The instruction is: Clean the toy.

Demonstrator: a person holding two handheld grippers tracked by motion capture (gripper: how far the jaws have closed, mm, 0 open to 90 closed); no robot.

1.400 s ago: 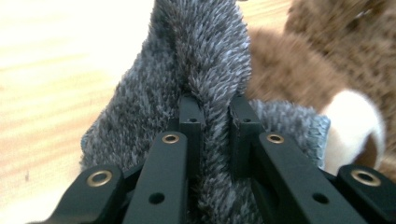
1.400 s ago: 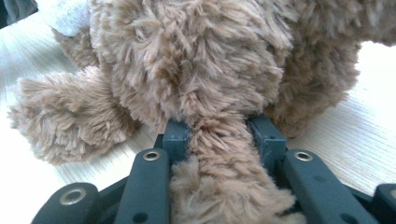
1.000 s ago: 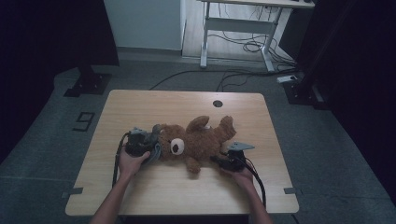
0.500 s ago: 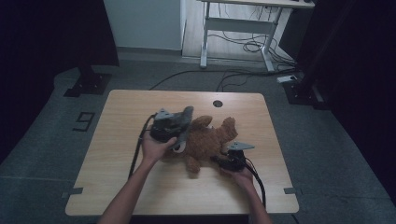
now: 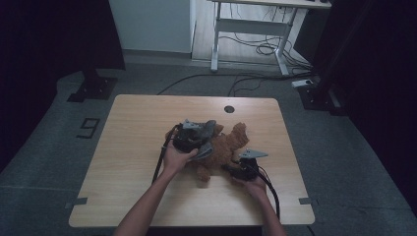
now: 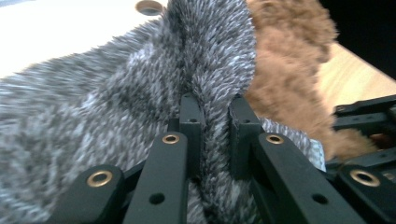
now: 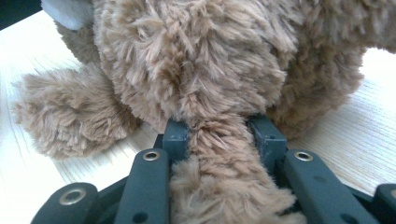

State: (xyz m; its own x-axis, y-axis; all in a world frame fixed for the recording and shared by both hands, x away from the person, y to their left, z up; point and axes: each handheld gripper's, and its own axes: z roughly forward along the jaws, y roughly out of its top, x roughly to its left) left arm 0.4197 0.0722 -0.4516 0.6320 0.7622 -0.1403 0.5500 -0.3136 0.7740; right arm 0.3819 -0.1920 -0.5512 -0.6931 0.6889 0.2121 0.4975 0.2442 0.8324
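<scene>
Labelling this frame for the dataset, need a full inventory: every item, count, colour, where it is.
teddy bear: 1, brown plush, lying mid-table between the two grippers
knit garment: 1, mottled grey, draped over the bear's left part, bunched in the left gripper
table: 1, light wood, round cable hole near far edge
desk frame: 1, white, on the floor beyond the table, cables under it
stand bases: 2, black, floor at far left and far right
floor marking: 1, dark figure 9, left of the table
left gripper: 1, black, shut on the knit garment
right gripper: 1, black, shut on a limb of the teddy bear
forearms: 2, bare, entering from the bottom edge
</scene>
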